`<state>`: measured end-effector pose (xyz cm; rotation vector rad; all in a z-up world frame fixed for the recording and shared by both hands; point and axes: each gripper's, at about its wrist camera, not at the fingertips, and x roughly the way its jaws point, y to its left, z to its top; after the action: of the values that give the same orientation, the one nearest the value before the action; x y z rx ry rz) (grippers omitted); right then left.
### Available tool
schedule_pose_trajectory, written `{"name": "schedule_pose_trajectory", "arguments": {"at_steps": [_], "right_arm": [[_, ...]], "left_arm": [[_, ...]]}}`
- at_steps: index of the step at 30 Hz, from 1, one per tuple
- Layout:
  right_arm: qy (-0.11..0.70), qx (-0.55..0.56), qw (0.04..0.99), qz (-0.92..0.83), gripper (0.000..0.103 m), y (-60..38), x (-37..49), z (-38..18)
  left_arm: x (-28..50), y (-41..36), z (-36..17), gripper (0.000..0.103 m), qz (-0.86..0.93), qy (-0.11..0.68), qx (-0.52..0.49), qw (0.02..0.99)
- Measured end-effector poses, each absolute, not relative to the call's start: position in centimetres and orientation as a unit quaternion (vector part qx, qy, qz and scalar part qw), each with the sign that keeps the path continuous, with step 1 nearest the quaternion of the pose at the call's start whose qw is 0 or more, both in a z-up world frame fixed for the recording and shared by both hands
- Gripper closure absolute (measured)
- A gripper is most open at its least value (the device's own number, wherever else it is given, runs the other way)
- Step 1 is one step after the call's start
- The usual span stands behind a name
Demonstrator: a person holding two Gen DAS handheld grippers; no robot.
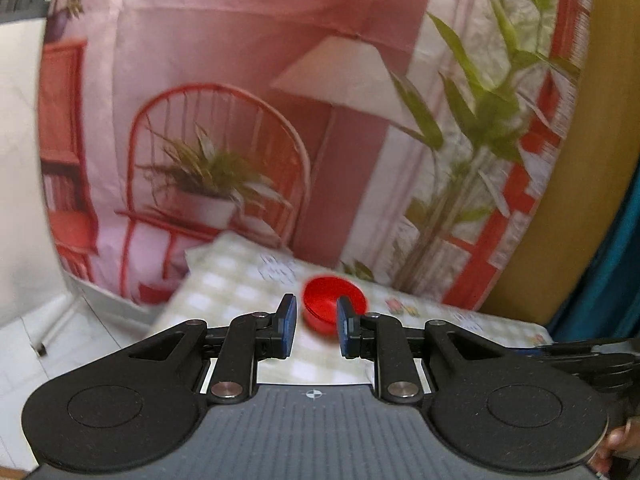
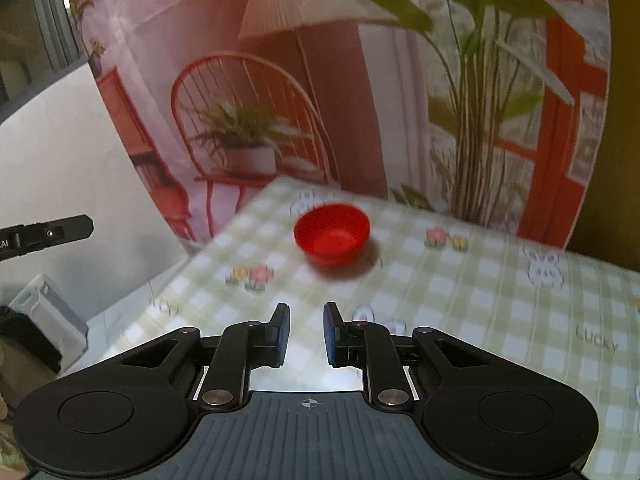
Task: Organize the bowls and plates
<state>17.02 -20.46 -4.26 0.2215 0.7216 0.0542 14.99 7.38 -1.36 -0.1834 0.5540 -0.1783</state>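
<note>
- Small round red plastic bowl [image 2: 331, 236] sits upright on the green-checked tablecloth [image 2: 480, 300], toward its far end.
- Left gripper [image 1: 317, 326] and right gripper [image 2: 306, 332]: fingers parted, holding nothing (both well short of it).
- Best approach, likely: straddle one rim wall, close gently.

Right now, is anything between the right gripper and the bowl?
Nothing visible. Only bare checked tablecloth lies between the open right gripper and the red bowl, which sits upright ahead.
</note>
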Motion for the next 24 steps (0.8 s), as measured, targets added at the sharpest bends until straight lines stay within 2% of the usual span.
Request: {"name": "schedule_pose_trajectory", "arguments": {"at_steps": [7, 12, 19, 24], "right_arm": [[0.311, 0.102, 0.945, 0.022, 0.083, -21.0, 22.6, -2.2], [0.289, 0.086, 0.953, 0.007, 0.083, -22.1, 27.2, -2.0], [0.313, 0.077, 0.946, -0.014, 0.083, -24.0, 33.4, -5.8], [0.349, 0.092, 0.932, -0.021, 0.083, -25.1, 36.7, -9.9]], "left_arm": [[19.2, 10.1, 0.5, 0.080, -0.043, 0.246, -0.082, 0.965], [22.8, 12.1, 0.8, 0.074, -0.015, 0.230, -0.092, 0.969], [27.9, 13.4, -0.7, 0.074, -0.011, 0.245, -0.090, 0.965], [31.9, 12.0, -4.2, 0.074, -0.049, 0.281, -0.090, 0.954]]}}
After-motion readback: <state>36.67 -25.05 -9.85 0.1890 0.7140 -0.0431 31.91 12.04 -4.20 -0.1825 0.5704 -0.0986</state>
